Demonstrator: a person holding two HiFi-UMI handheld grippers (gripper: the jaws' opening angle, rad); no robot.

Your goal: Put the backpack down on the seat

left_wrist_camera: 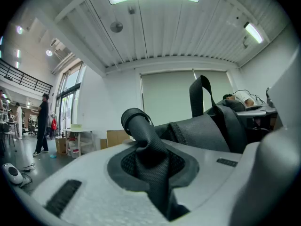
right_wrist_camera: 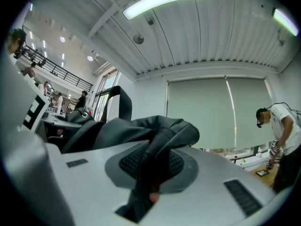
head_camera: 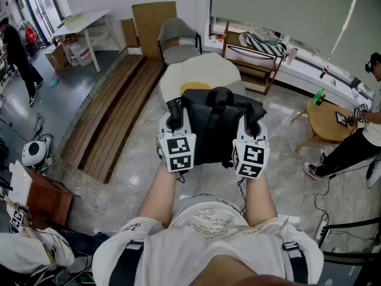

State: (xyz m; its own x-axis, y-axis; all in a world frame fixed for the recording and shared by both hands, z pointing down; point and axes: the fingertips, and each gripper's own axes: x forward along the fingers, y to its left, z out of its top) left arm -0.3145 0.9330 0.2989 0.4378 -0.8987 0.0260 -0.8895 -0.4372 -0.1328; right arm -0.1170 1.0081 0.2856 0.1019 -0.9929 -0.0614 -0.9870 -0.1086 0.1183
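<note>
Head view: noted black backpack (head_camera: 217,121) at centre frame, carried btwn both tools in front of the torso, lower edge over bare tile.
Found left tool (head_camera: 175,119) clenched on left strap (left_wrist_camera: 146,147). Confirmed in left gripper view: strap pinched btwn the pads, rolled end sticking up past them.
Found right tool (head_camera: 252,124) clenched on right strap (right_wrist_camera: 160,149). Confirmed in right gripper view: dark fabric bunched in the gap.

Located seat (head_camera: 196,73) just above backpack in frame: white, rounded, yellow patch on top. Saw backpack's top edge overlapping seat's near rim in frame; cannot tell whether touching.

Edges / room:
- Upper centre: grey chair (head_camera: 178,40) right behind seat's far edge.
- Right of seat: wooden shelf unit (head_camera: 253,64), just beside it.
- Left of seat: strip of wooden planks (head_camera: 113,115), running diagonally from lower left toward upper centre.
- Btwn planks and backpack: bare tiled floor (head_camera: 143,159).
- Right of backpack: more bare floor out to small round wooden worktop (head_camera: 326,119) near right edge, w/ a person (head_camera: 357,142) beside it.
- Upper left corner: second person (head_camera: 18,49), well apart.
- Lower right: cables (head_camera: 324,201) trailing over the floor.
</note>
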